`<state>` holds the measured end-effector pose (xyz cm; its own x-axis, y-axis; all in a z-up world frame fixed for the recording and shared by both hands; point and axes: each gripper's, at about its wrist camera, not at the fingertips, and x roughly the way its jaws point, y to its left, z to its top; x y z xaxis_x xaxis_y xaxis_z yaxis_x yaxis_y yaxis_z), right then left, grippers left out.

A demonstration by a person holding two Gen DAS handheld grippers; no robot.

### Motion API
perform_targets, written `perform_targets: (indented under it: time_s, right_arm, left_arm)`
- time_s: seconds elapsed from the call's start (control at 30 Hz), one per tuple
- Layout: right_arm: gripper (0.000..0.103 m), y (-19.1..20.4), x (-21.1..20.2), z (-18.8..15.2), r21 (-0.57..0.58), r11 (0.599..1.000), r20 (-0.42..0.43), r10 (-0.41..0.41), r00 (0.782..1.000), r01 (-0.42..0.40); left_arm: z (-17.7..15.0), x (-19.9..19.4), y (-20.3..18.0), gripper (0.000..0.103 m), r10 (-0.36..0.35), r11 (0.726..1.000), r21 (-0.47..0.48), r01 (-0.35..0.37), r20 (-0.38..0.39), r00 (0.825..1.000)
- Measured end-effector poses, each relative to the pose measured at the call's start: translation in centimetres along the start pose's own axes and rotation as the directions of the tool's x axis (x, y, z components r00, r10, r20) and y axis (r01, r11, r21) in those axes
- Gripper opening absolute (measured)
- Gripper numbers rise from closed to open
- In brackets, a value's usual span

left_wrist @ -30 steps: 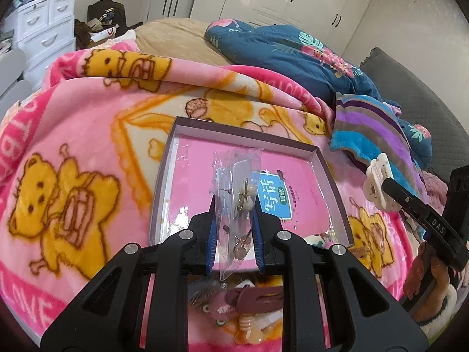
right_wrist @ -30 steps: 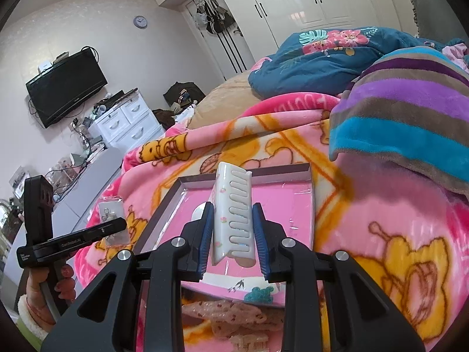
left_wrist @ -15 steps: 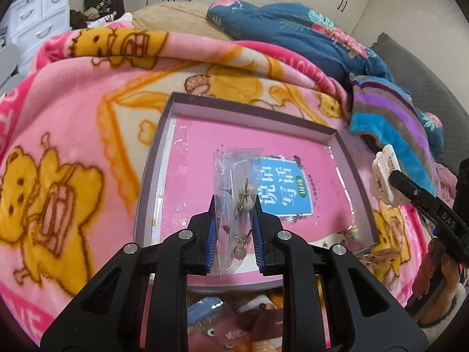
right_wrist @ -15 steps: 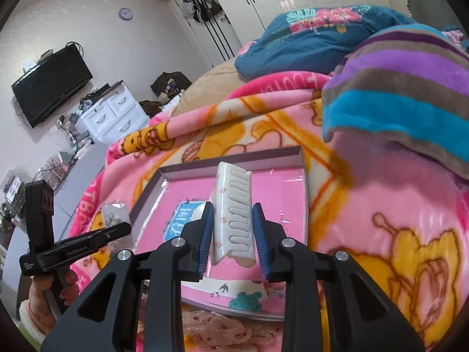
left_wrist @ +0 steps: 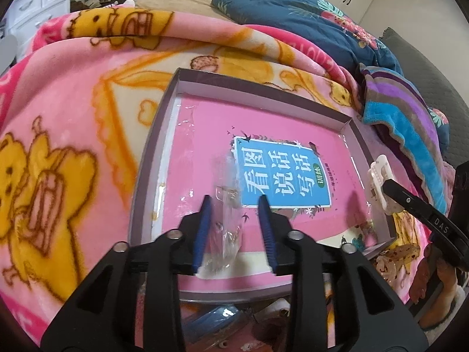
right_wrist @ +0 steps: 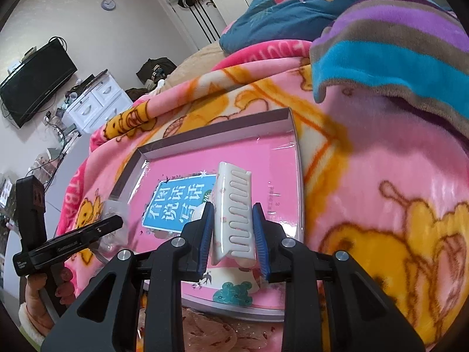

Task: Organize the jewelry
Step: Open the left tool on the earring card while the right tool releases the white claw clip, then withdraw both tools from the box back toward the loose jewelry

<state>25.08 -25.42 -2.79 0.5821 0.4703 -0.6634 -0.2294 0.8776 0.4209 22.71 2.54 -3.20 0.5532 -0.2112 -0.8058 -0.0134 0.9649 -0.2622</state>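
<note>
A shallow grey-rimmed box [left_wrist: 152, 158] lined with a pink book cover lies on the bed blanket. My left gripper [left_wrist: 234, 228] is open over the box's near part, and a clear bag of earrings [left_wrist: 225, 228] sits blurred between its blue pads, loose from them. My right gripper [right_wrist: 233, 234] is shut on a white hair claw clip [right_wrist: 234, 208] and holds it above the box [right_wrist: 290, 123]. The clip also shows at the right in the left wrist view [left_wrist: 381, 182].
Loose hair clips and accessories lie on the blanket in front of the box [left_wrist: 392, 255], [right_wrist: 211, 331]. A striped blanket [right_wrist: 395, 52] and a blue floral quilt [left_wrist: 307, 23] are heaped behind. White drawers [right_wrist: 96, 99] and a TV stand by the wall.
My left gripper has moved forward over the box and opened, letting go of the earring bag. My right gripper has moved closer to the box, still holding the white clip.
</note>
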Motion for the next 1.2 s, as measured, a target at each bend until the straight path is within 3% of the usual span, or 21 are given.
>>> perform_targets:
  time_s: [0.27, 0.33, 0.47, 0.57, 0.8, 1.2]
  right_arm:
    - [0.026, -0.3, 0.6, -0.4, 0.006, 1.0, -0.028, -0.011, 1.0, 0.011]
    - [0.027, -0.2, 0.6, -0.5, 0.006, 1.0, -0.033, -0.011, 0.999, 0.012]
    - [0.029, -0.2, 0.6, -0.6, 0.018, 1.0, -0.039, -0.01, 0.999, 0.011]
    - [0.046, -0.1, -0.2, -0.6, 0.022, 1.0, -0.021, -0.008, 1.0, 0.008]
    - [0.071, -0.4, -3.1, -0.2, 0.04, 0.999, 0.049, 0.005, 0.999, -0.007]
    - [0.086, 1.1, -7.8, -0.8, -0.031, 0.999, 0.161, -0.019, 0.987, 0.024]
  left_arm:
    - [-0.7, -1.3, 0.8, 0.047, 0.029, 0.999, -0.019, -0.029, 0.014, 0.999]
    - [-0.8, -1.9, 0.8, 0.06, 0.041, 0.999, -0.025, -0.04, 0.027, 0.999]
    - [-0.9, -2.8, 0.4, 0.066, 0.047, 0.999, -0.022, -0.046, 0.044, 0.998]
    - [-1.0, -3.4, 0.1, 0.069, 0.055, 0.998, -0.018, -0.055, 0.054, 0.997]
    - [-1.3, -5.1, -0.2, 0.078, 0.051, 0.998, -0.025, -0.049, 0.078, 0.996]
    - [-3.0, -8.7, -0.4, 0.087, 0.043, 0.998, -0.044, -0.037, 0.127, 0.991]
